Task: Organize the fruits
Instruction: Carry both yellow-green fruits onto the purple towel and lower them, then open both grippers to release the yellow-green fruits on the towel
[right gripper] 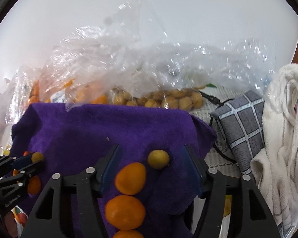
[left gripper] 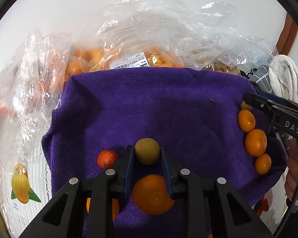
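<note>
A purple towel (left gripper: 149,103) (right gripper: 109,127) carries the fruit. My left gripper (left gripper: 147,148) is shut on a small yellow-green fruit (left gripper: 147,155); the right wrist view shows this gripper (right gripper: 34,159) at the left with the fruit (right gripper: 38,156) at its tips. A red fruit (left gripper: 107,158) lies just left of it and an orange (left gripper: 153,194) beneath its fingers. My right gripper (right gripper: 152,155) is open around a second yellow-green fruit (right gripper: 158,159) that rests on the towel, pads clear of it. Three oranges (right gripper: 130,178) (left gripper: 255,142) lie in a row below it.
Clear plastic bags stand behind the towel, one with orange fruit (left gripper: 89,59), one with yellow-brown fruit (right gripper: 168,99). A grey checked cloth (right gripper: 242,127) and a white towel (right gripper: 284,129) lie at the right. A hand (left gripper: 294,170) holds the right gripper.
</note>
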Tool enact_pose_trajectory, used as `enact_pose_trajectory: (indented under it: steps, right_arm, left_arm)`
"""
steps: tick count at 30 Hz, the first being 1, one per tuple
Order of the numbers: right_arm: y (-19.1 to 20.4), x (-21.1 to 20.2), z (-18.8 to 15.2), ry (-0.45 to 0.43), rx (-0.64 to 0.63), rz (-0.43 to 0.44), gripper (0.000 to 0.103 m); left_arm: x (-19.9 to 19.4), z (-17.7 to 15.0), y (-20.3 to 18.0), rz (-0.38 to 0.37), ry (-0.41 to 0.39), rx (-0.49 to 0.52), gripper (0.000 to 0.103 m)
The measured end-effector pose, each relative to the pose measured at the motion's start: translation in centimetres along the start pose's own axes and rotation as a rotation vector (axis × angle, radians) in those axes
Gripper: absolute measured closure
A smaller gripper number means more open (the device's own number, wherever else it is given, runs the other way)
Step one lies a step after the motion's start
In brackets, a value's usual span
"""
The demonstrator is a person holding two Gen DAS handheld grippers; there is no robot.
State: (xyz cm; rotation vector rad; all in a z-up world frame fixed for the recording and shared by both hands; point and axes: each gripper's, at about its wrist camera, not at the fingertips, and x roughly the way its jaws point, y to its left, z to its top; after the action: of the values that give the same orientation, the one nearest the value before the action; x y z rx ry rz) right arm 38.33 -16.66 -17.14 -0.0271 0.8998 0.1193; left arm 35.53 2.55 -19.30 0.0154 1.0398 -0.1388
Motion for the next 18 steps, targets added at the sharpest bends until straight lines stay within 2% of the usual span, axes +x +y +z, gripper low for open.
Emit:
enact_pose_trajectory:
  steps: [2, 4, 6, 10, 14, 18]
  right_arm:
    - [0.4, -0.5, 0.0, -0.015, -0.011, -0.002, 0.037]
    - [0.6, -0.9, 0.0, -0.026, -0.018, 0.001, 0.037]
    - [0.7, -1.5, -0.1, -0.040, -0.016, 0.004, 0.037]
    - [0.7, -2.7, 0.2, -0.074, -0.018, -0.015, 0.037]
    - [0.9, -4.2, 0.3, -0.095, -0.035, -0.083, 0.037]
    - [0.5, -5.6, -0.5, -0.061, 0.004, -0.060, 0.037]
  left_arm:
    - [0.0, 0.0, 0.0, -0.017, 0.003, -0.008, 0.073]
    - [-0.2, 0.0, 0.3, -0.031, 0.006, -0.018, 0.063]
    - [-0.5, 0.1, 0.5, -0.043, -0.001, -0.029, 0.057]
    - [-1.7, 0.4, 0.8, -0.050, -0.032, -0.040, 0.056]
    - [-3.5, 0.8, 1.3, -0.031, -0.086, -0.058, 0.056]
    - [-5.7, 1.1, 1.1, -0.037, -0.140, -0.056, 0.056]
